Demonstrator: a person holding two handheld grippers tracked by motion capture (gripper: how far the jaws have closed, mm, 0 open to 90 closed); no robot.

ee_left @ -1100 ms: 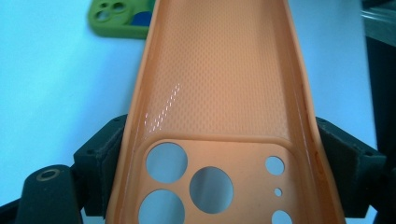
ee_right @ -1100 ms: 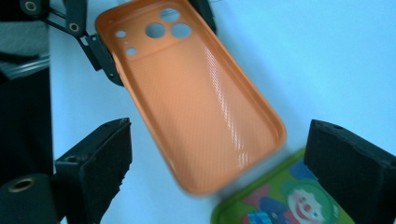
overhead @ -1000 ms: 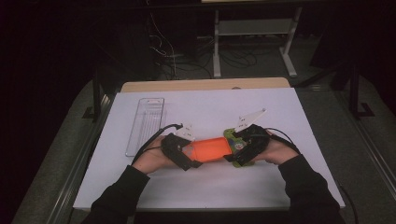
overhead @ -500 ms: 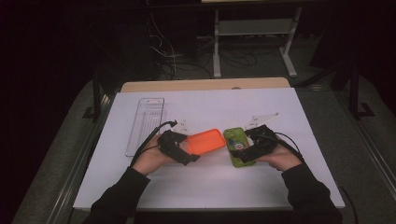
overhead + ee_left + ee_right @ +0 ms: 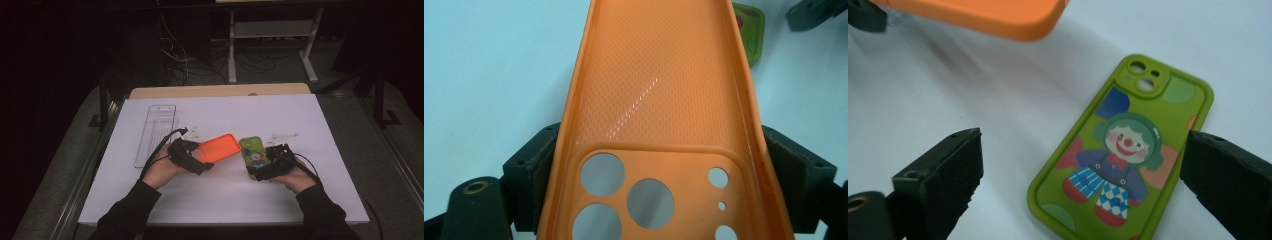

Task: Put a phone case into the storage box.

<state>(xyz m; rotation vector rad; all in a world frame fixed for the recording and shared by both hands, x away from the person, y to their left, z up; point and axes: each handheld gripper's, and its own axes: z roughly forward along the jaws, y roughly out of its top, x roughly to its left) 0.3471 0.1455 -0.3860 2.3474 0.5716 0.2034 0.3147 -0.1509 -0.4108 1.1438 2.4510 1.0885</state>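
An orange phone case [image 5: 220, 147] is held just above the white table, inner side up in the left gripper view [image 5: 659, 90]. My left gripper [image 5: 204, 161] [image 5: 659, 167] is shut on its camera-hole end, one jaw on each long edge. A green phone case with a clown picture [image 5: 252, 152] [image 5: 1128, 150] lies flat on the table to its right. My right gripper [image 5: 259, 170] [image 5: 1083, 172] stands open low over the green case's near end, jaws wide to either side. The orange case's edge [image 5: 983, 15] hangs beyond it.
A clear plastic tray [image 5: 156, 131] lies at the left of the white table top [image 5: 320, 200]. Two small white pieces [image 5: 193, 133] [image 5: 283, 136] lie behind the cases. A wooden edge [image 5: 220, 91] runs along the back; dark floor surrounds the table.
The two cases, together between both grippers a second ago, have come apart. The right gripper sank rightward with the green case, which now lies flat. The left hand stayed put.
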